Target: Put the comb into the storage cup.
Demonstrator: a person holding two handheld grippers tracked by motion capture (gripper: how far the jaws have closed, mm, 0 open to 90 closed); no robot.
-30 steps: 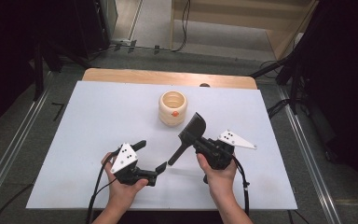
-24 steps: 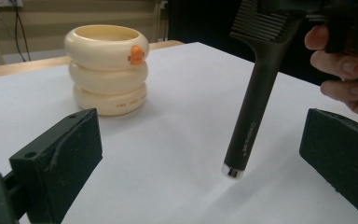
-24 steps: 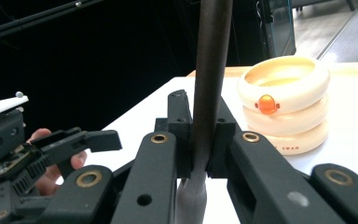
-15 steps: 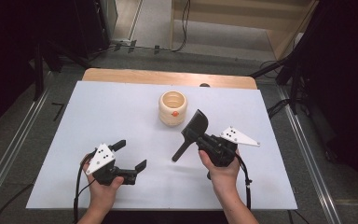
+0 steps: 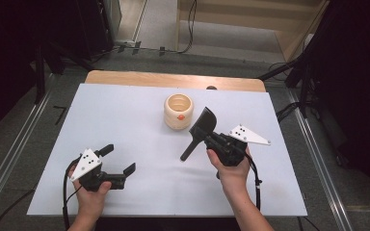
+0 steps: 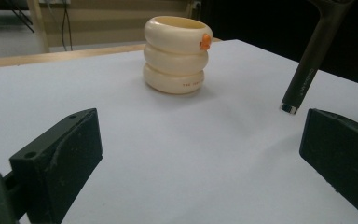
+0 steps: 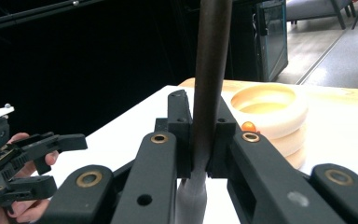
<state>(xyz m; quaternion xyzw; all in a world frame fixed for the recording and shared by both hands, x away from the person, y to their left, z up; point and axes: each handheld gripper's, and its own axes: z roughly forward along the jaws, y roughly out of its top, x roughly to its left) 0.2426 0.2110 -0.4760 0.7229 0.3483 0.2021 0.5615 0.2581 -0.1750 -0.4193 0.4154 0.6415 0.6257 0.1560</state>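
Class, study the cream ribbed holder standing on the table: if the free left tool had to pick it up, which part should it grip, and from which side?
Probably across the middle groove of the holder, coming in level from the person's side with the left tool, whose jaws stand wide. It stands upright, and its stacked bulges would likely keep the jaws from slipping. Stay clear of the orange knob near the rim.

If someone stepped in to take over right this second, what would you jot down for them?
Right gripper: shut on the black spatula, blade up near the holder, handle end pointing down toward the table.
Left gripper: open, holding nothing, low over the white table at the near left.
Cream ringed holder: upright at mid-table; what shows of its inside looks empty.
Done: spatula picked up.
Left, probably: stand the spatula in the holder.
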